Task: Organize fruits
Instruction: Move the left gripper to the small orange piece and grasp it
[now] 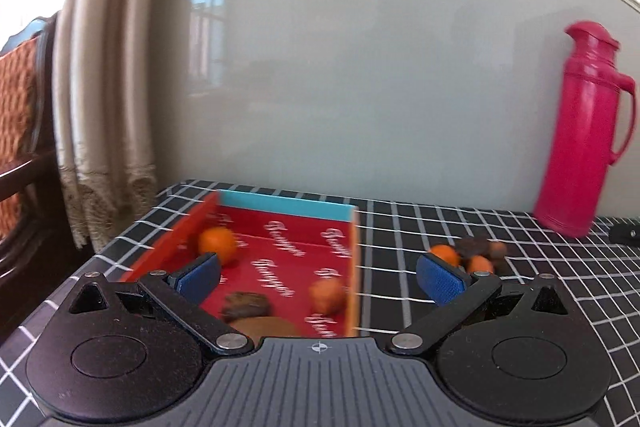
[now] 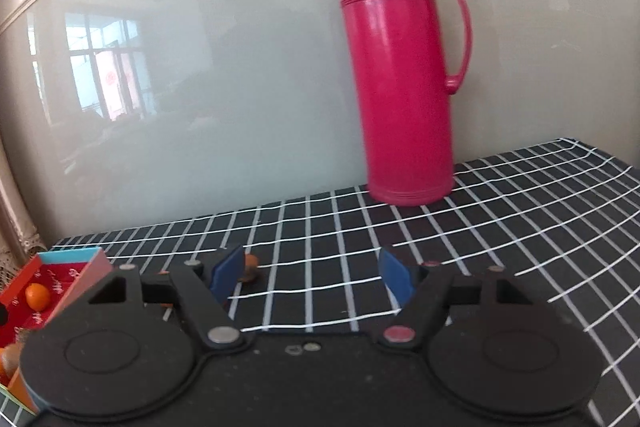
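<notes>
Both jaws are spread wide on the left hand-held gripper [image 1: 320, 277], nothing gripped. Under it and a bit to its left sits the red box [image 1: 280, 259] — a blue far wall, an orange wall rising between the pads. Inside, an orange [image 1: 218, 245] is seen just past the left pad, another orange fruit [image 1: 326, 295] near the right wall, and a brown fruit [image 1: 246, 305] close in. Beyond the right pad, outside the box, a small pile of fruit [image 1: 468, 254] is left on the checked bench [image 1: 540, 267].

The right hand-held gripper [image 2: 312, 277] is also held open and empty; bare cloth is seen between its pads. One small fruit [image 2: 251, 267] is tucked just behind its left pad. Straight ahead and slightly right a tall pink flask [image 2: 400, 67] stands against the wall — the only tall obstacle. The bench's far edge meets the wall, and a curtain [image 1: 104, 87] hangs off the left corner.
</notes>
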{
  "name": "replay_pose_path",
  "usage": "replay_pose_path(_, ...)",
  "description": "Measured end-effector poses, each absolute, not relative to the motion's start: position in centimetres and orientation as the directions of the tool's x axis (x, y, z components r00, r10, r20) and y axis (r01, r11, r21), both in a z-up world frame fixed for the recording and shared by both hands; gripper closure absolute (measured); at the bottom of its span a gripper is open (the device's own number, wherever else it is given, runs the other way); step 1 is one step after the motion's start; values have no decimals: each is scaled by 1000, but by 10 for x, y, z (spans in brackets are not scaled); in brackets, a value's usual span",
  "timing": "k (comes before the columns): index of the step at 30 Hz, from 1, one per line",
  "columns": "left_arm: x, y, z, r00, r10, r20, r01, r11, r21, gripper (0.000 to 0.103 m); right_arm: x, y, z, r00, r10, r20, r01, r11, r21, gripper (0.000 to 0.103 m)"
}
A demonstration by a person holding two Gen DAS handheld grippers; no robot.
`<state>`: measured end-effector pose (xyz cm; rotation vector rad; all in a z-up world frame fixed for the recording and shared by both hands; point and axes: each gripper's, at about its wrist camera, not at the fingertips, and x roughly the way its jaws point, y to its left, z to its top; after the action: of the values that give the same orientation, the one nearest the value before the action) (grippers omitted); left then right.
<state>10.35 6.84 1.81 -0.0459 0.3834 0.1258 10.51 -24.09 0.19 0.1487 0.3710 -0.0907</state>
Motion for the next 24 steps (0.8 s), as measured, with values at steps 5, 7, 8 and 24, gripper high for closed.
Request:
replay_pose_path(5, 110, 39, 13, 920, 83, -382, -84, 996, 12, 0, 100, -262, 0, 926, -90, -367, 149, 980, 136, 30)
replay_pose_path(7, 112, 28, 11, 919, 67, -389, -64, 998, 22, 0, 98, -270, 0, 925, -102, -365, 162, 977, 138, 30)
replay_pose_path(8, 113, 22, 10, 920, 64, -387, -57, 998, 31, 0, 96, -274, -1, 925, -108, -364, 170, 975, 141, 30)
replay_pose_path(24, 148, -71, -14, 899, -31, -436, 83, 991, 101, 1, 87, -343, -16, 895, -246, -373, 315, 939, 136, 29)
